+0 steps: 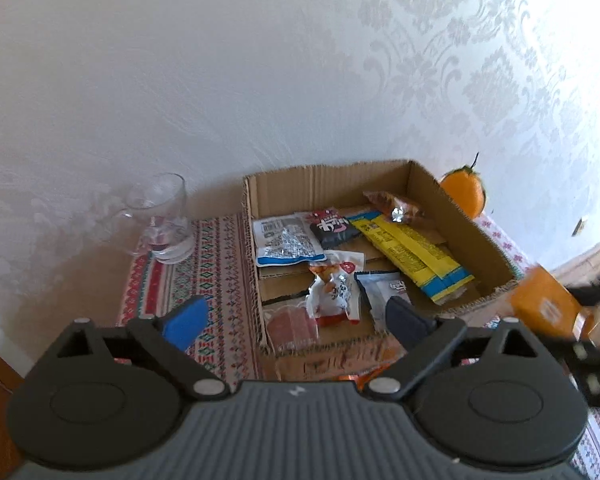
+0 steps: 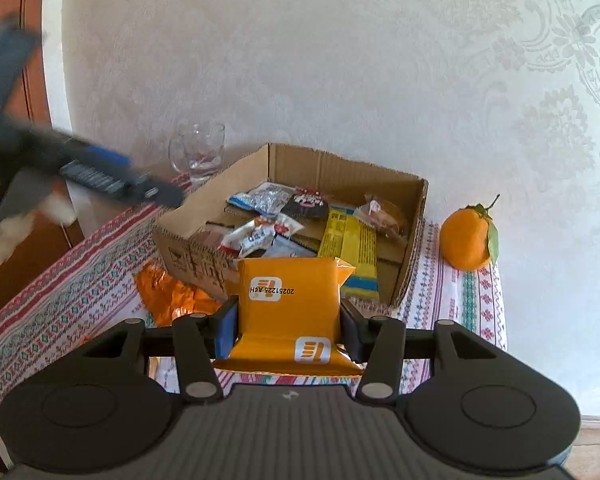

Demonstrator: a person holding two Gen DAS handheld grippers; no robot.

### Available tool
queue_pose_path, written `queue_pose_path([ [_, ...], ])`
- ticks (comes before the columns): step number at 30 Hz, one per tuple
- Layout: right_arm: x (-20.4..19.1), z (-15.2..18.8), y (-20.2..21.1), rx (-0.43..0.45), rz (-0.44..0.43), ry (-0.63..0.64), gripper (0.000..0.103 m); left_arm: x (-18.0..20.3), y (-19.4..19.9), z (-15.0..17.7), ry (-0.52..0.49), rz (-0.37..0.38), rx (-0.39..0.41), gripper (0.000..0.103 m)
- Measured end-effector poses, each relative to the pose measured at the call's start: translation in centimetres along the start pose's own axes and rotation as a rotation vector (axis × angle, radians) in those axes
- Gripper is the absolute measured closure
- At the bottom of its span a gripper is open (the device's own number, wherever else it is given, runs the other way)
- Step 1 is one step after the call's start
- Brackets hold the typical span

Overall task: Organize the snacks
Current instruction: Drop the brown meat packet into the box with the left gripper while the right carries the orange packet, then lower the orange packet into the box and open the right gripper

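A clear glass mug (image 1: 162,216) stands far left on the patterned tablecloth (image 1: 216,264); an orange with leaf (image 2: 469,238) sits far right.

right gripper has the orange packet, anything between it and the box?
Only the near wall of the cardboard box, which the orange packet in the right gripper must clear. The box is open-topped; the left gripper hangs open over its left side.

Looks like somebody's living or dining room at home: damask-pattern wallpaper (image 1: 480,72) is covering the wall, an embroidered-style tablecloth (image 1: 216,264) is lying over the small table, and a glass mug (image 1: 166,216), an orange with its leaf on (image 2: 468,240) and a cardboard box (image 2: 340,168) of snack packets are sitting on it.
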State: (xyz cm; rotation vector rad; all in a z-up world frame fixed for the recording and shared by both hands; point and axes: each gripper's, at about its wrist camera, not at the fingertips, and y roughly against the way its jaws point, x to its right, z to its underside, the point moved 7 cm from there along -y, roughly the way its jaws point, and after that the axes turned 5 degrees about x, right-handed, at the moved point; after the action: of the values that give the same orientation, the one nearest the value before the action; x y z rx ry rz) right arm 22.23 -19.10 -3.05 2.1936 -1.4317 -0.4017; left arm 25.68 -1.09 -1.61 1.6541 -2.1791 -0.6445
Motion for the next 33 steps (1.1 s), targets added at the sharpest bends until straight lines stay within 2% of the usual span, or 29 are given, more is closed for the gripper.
queue_pose_path([
  [5, 0.4, -2.0, -1.9, -0.003, -0.014, -0.011, 0.047, -0.4, 3.4, 2.9, 0.051, -0.044, 0.042, 0.006],
  [15, -0.9, -6.1, -9.4, -0.057, -0.046, -0.028, 0.047, -1.0, 6.4, 8.8, 0.117, -0.127, 0.001, 0.006],
  [22, -4.1, -8.0, -14.8, -0.100, -0.052, 0.013, 0.047, -2.5, 8.3, 9.7, 0.125, -0.206, 0.016, 0.006],
  [27, -4.7, -8.6, -17.2, -0.119, -0.031, -0.002, 0.046, -2.9, 8.9, 10.0, 0.141, -0.207, 0.018, 0.006],
  [28, -4.7, -8.7, -17.4, -0.118, -0.030, -0.007, 0.039, -2.9, 8.9, 10.1, 0.140, -0.207, 0.013, 0.006],
  [29, -4.7, -8.8, -17.3, -0.120, -0.026, -0.010, 0.026, -2.9, 8.9, 10.2, 0.136, -0.204, 0.008, 0.006],
  [30, -4.7, -8.8, -17.0, -0.110, -0.021, -0.014, 0.019, -2.9, 8.8, 10.3, 0.133, -0.200, 0.004, 0.006],
  [31, -4.7, -8.9, -16.5, -0.092, -0.024, -0.019, 0.008, -2.8, 8.9, 10.3, 0.131, -0.198, 0.002, 0.006],
  [32, -4.8, -8.8, -15.7, -0.073, -0.035, -0.025, 0.003, -2.8, 8.9, 10.4, 0.130, -0.196, 0.002, 0.006],
  [33, -4.8, -8.8, -15.2, -0.067, -0.038, -0.027, 0.002, -2.8, 8.9, 10.4, 0.130, -0.195, 0.001, 0.006],
])
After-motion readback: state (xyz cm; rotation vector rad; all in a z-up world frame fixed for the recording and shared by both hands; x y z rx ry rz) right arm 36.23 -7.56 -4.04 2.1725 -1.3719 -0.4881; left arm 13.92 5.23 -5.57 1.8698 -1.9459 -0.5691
